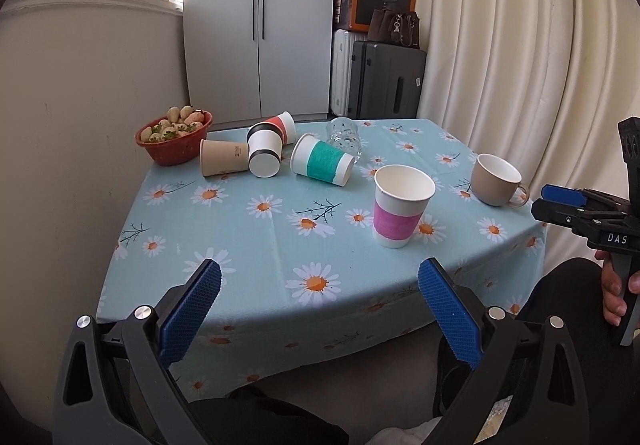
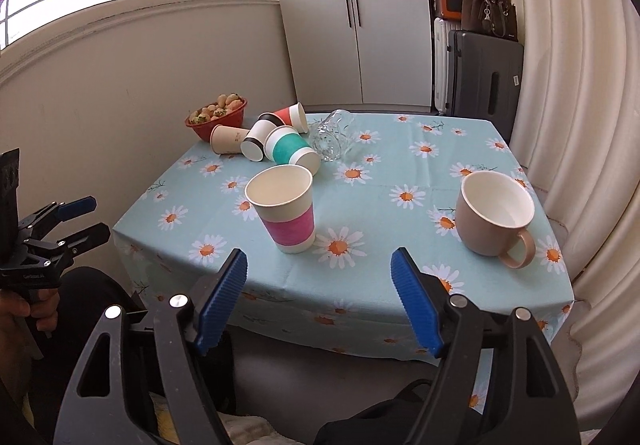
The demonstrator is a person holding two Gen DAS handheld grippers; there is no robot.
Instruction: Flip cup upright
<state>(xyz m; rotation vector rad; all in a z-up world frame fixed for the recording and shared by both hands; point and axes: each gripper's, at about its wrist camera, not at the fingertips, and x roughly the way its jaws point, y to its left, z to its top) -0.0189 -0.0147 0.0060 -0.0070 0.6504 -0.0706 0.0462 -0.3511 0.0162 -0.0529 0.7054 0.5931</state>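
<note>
**Two cups up, five vessels down**

My table under its pale blue daisy-print tablecloth (image 1: 256, 245) carried everything. Near its front two cups already stood upright: a beige ceramic mug with a handle (image 2: 494, 215) and a white paper cup with a pink band (image 1: 400, 205). I judged the job partly done.

At the far edge, beside one red bowl of pale strawberries (image 1: 174, 139), the rest lay tipped in a cluster: one plain tan paper cup (image 1: 224, 161), one white paper cup with black bands (image 1: 264, 153), one red-and-white paper cup (image 1: 282, 125), one white paper cup with a teal band (image 1: 322, 161) and one clear cut glass (image 1: 345, 137). That made five on their sides against two standing.

My left tongs (image 1: 320, 309) and right tongs (image 2: 320, 297) both hung released, jaws spread and holding nothing, short of the table's front edge and well apart from the fallen cups.
</note>
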